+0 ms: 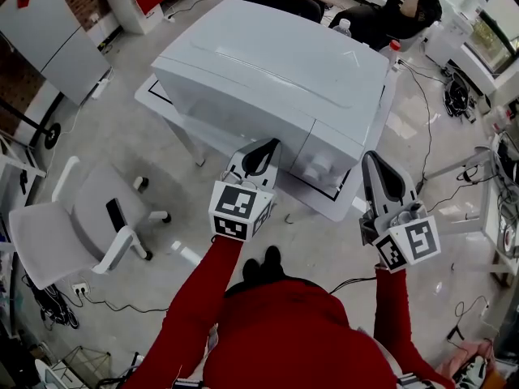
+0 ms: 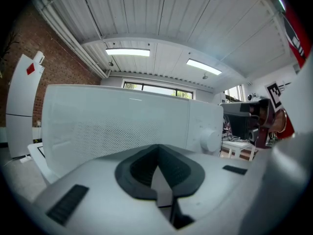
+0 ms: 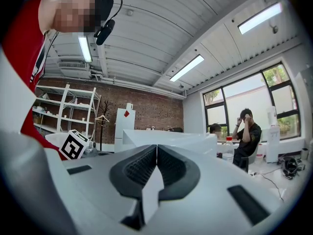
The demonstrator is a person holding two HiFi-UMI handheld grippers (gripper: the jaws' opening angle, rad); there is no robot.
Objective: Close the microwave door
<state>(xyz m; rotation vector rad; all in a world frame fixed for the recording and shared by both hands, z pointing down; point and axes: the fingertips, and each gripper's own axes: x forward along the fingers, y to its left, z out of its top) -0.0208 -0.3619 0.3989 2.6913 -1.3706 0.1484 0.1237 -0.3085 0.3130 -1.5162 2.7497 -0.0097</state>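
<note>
The white microwave (image 1: 276, 79) stands on a white table (image 1: 156, 96). Its door (image 1: 235, 108) lies flush with the control panel, whose round knob (image 1: 318, 167) faces me. My left gripper (image 1: 263, 148) hovers just in front of the door's right end, jaws shut with nothing between them. The left gripper view shows the perforated door (image 2: 112, 126) and the knob (image 2: 209, 140) close beyond the left gripper (image 2: 157, 148). My right gripper (image 1: 375, 162) hangs off the microwave's right corner, also shut and empty. Past the right gripper (image 3: 156, 151), the microwave (image 3: 171, 140) shows from the side.
A white swivel chair (image 1: 73, 225) stands at the left. A white cabinet (image 1: 49, 31) stands against the brick wall at the far left. Seated people (image 1: 405, 6) and a red-capped bottle (image 1: 393, 49) are behind the microwave. Cables (image 1: 430, 128) trail on the floor at the right.
</note>
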